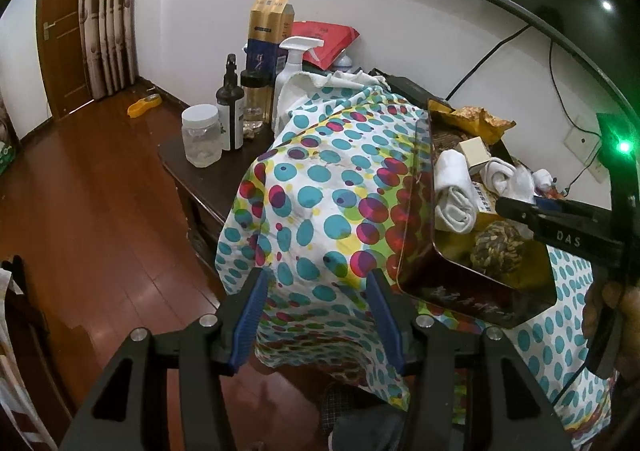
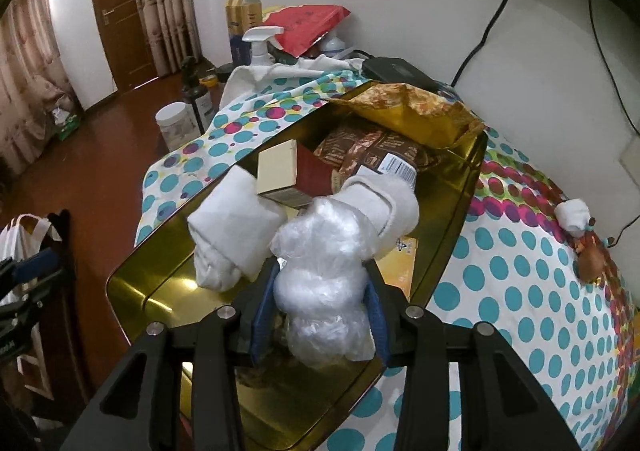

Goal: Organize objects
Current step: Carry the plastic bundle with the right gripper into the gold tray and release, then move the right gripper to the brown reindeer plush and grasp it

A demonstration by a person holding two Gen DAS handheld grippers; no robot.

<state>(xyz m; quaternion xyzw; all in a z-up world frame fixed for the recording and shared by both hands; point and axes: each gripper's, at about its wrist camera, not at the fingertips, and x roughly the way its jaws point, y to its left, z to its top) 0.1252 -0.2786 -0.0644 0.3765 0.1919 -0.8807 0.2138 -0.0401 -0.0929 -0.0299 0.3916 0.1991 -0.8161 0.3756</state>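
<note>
Right gripper fingers clench a plastic wad over the tin, frame centre; left gripper fingers released, lower centre.

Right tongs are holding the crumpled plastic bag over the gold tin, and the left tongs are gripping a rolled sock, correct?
Not quite. The left tongs are open and empty, as the left wrist view shows. The right tongs do hold the plastic bag over the gold tin.

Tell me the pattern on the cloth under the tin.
White cloth with teal, magenta and yellow-green polka dots, clearest in the left wrist view.
</note>
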